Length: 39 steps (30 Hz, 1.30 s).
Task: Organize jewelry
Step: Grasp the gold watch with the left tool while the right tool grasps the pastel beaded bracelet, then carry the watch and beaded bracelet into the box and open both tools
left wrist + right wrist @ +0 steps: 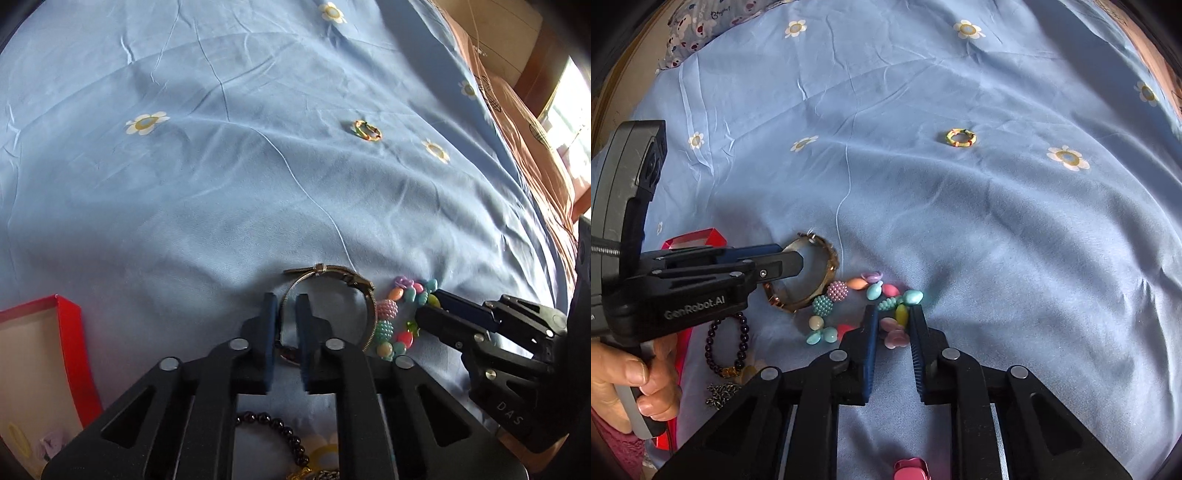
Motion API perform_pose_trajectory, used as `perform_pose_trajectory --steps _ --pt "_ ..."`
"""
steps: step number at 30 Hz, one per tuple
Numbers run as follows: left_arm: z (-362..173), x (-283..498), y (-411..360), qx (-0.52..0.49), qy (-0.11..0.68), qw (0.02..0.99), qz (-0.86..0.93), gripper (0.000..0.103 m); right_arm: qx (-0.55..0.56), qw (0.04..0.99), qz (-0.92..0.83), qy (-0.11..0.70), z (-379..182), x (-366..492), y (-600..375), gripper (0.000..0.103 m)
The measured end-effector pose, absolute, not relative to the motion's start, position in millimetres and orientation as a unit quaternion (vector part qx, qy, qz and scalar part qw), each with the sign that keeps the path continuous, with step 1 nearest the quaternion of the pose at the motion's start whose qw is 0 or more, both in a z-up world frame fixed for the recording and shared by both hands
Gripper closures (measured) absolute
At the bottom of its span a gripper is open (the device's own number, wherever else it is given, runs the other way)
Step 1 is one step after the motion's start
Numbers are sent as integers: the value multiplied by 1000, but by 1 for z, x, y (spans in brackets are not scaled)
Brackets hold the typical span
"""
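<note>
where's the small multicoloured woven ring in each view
Left wrist view: the small multicoloured woven ring lies upper right of centre on the blue flowered sheet, far beyond the fingers.
Right wrist view: the ring lies upper right of centre, alone.
Shared landmark: the pastel bead bracelet, beside the gold metal watch.

- The bedsheet (pixel 997 229) is seen as matt, creased blue cloth.
- The watch (pixel 827 258) is shown in shiny metal.
- The bead bracelet (pixel 846 291) is made of glossy pastel plastic.
- The red box (pixel 70 332), lower left, looks glossy.
</note>
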<state>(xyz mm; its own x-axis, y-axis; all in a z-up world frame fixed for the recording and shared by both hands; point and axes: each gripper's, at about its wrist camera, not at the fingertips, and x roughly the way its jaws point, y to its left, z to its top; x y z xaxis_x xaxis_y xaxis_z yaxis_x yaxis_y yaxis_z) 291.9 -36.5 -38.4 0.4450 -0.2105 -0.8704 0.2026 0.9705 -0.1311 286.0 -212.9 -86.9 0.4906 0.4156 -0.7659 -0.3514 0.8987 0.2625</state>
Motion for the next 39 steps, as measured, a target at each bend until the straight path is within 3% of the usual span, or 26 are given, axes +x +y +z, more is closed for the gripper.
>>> perform_pose_trajectory --steps 6,24,39 --pt "-22 273 -29 -19 497 858 -127 99 43 870 233 432 -74 277 -213 93" --pt "25 174 53 -112 440 887 -82 99 81 874 304 370 -9 225 -197 93" --pt "26 106 128 -163 420 893 -9 99 67 849 376 365 1 185 -140 93"
